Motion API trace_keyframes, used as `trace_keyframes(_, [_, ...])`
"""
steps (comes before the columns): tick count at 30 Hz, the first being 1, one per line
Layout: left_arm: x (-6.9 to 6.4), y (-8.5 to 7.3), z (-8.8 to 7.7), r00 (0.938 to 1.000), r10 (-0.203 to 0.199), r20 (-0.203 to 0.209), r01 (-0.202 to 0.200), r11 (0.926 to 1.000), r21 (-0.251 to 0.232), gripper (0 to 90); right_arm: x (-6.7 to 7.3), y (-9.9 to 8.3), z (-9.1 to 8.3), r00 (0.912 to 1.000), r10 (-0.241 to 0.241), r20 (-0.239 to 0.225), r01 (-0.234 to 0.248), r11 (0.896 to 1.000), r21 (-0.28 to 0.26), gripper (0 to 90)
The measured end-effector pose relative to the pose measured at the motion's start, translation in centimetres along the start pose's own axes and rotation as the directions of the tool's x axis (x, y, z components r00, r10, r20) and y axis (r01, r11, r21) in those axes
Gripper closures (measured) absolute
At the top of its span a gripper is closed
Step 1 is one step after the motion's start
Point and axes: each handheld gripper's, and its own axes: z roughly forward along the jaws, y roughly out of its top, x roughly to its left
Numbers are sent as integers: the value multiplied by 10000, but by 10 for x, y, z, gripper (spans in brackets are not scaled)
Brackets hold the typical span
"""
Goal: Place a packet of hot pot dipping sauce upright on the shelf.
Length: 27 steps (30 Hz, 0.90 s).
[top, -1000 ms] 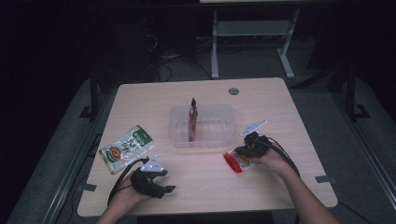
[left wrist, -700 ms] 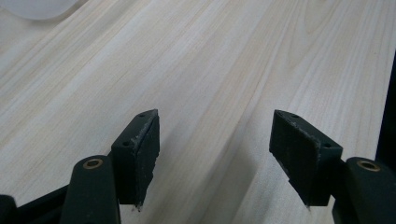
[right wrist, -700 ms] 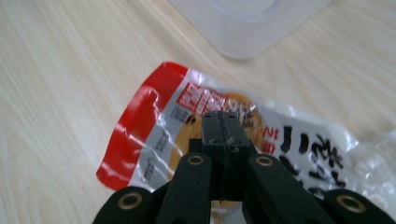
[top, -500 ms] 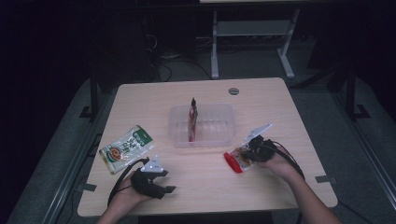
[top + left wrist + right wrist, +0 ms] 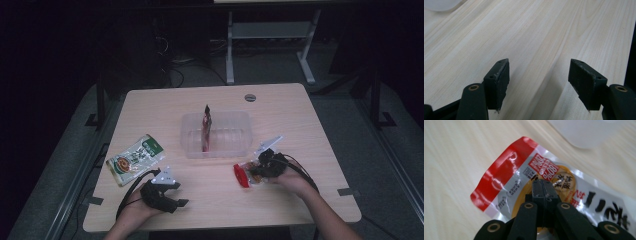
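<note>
A snack packet [image 5: 241,176] with a red end and a clear window lies low over the table, right of centre. My right gripper [image 5: 253,171] is shut on it, the two jaws pinched together on the film [image 5: 506,177] near its printed middle, at the gripper's tip [image 5: 544,185]. My left gripper [image 5: 178,202] rests near the table's front left edge. Its jaws stand wide apart [image 5: 539,67] over bare wood, with nothing between them.
A clear plastic container [image 5: 190,145] sits at the table's centre with a dark red packet [image 5: 206,125] standing upright in it. A green and white packet [image 5: 135,159] lies flat at the left. A round cable grommet [image 5: 250,97] is at the back.
My right gripper and the packet it holds have shifted slightly toward the near edge. The left gripper has stayed where it was.
</note>
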Motion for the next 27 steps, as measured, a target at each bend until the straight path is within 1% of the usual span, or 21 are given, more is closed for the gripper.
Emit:
trace_keyframes(2, [0, 0, 0, 10000, 14, -2, -14, 10000, -4, 329, 7, 4, 3, 9997, -135, -196, 135, 9999, 25, 900])
trace_keyframes(3, [0, 0, 0, 10000, 6, 3, -6, 10000, -1, 329, 11, 6, 6, 9991, -312, -273, 313, 9995, 32, 900])
trace_keyframes(4, [1, 0, 0, 10000, 51, 8, -51, 10000, -12, 329, 15, 9, 8, 9986, -374, -365, 375, 9993, 24, 900])
trace_keyframes(6, [1, 1, 0, 9999, 98, 30, -98, 9999, 51, 329, 23, 13, 12, 9976, -547, -420, 548, 9985, 28, 900])
trace_keyframes(7, [1, 1, 0, 9999, 111, 30, -111, 9999, 50, 329, 25, 15, 14, 9959, -796, -435, 800, 9968, 52, 900])
trace_keyframes(11, [0, 1, 0, 9999, 166, 40, -166, 9998, 63, 329, 38, 21, 21, 9903, -1218, -663, 1224, 9925, 46, 900])
trace_keyframes(13, [0, 1, 0, 9998, 219, 34, -219, 9997, 48, 329, 45, 24, 25, 9852, -1514, -805, 1519, 9884, -1, 899])
trace_keyframes(14, [0, 1, 0, 9998, 200, 38, -200, 9998, 25, 329, 49, 26, 26, 9843, -1525, -890, 1532, 9882, 3, 899])
trace_keyframes(18, [-1, 2, 0, 9999, 114, 108, -114, 9999, -42, 329, 62, 32, 33, 9736, -1905, -1256, 1911, 9816, -75, 900])
trace_keyframes(20, [-1, 2, 0, 9998, 145, 144, -145, 9999, -27, 329, 69, 34, 36, 9646, -2161, -1511, 2170, 9761, -107, 899])
trace_keyframes(21, [-2, 2, 0, 9999, 98, 134, -96, 9999, -95, 329, 73, 35, 37, 9599, -2270, -1643, 2279, 9736, -134, 899])
trace_keyframes(22, [-2, 3, 0, 9997, 216, 128, -214, 9997, -102, 329, 76, 36, 38, 9558, -2329, -1794, 2342, 9721, -147, 899])
trace_keyframes(23, [-3, 3, 0, 9996, 218, 170, -217, 9997, -83, 329, 80, 37, 40, 9514, -2417, -1911, 2431, 9699, -164, 899])
trace_keyframes(24, [-4, 3, 0, 9996, 197, 197, -195, 9998, -82, 329, 83, 38, 40, 9475, -2532, -1952, 2551, 9668, -156, 899])
trace_keyframes(25, [-5, 4, 0, 9994, 299, 195, -297, 9995, -89, 330, 86, 38, 40, 9447, -2637, -1947, 2659, 9639, -153, 899])
trace_keyframes(26, [-5, 4, 0, 9993, 291, 224, -288, 9995, -150, 330, 88, 39, 40, 9423, -2766, -1889, 2785, 9603, -165, 899])
trace_keyframes(27, [-6, 5, -1, 9993, 301, 232, -295, 9993, -217, 339, 89, 39, 39, 9416, -2766, -1918, 2781, 9603, -195, 898])
